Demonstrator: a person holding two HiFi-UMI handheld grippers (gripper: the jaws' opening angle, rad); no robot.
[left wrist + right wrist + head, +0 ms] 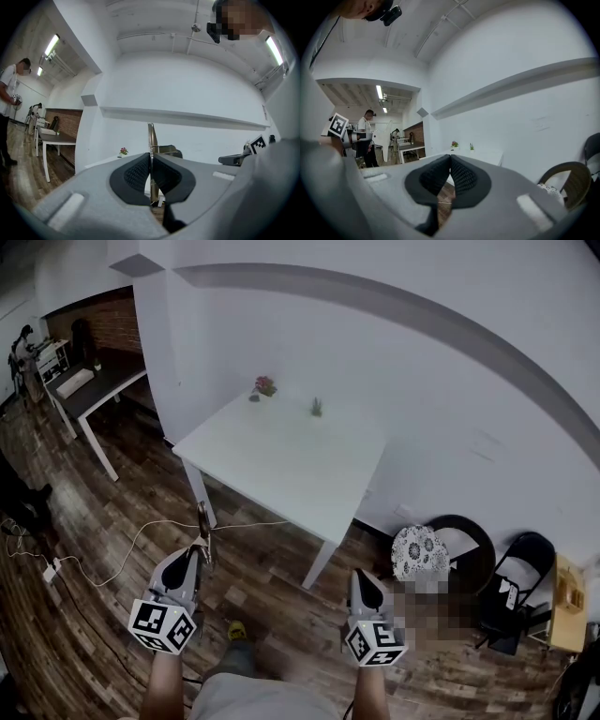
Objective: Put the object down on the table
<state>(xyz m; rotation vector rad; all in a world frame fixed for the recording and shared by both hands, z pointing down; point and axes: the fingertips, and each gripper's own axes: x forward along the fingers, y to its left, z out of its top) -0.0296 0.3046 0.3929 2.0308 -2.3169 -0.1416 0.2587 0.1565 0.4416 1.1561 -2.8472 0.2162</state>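
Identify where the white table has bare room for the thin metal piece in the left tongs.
Nearly all of the white table is bare, from its near edge and corners back towards the wall. Only the far edge is taken: a pink-flowered plant and a small green plant stand there, with a short gap between them.

Cool light from long white ceiling tube lamps (50,45) glares mildly; the white painted wall (375,324) reads bright. Both gripper views bulge fisheye with black corners. The head view is dimmer, its dark brown wooden plank floor (103,615) murky, its edges vignetted
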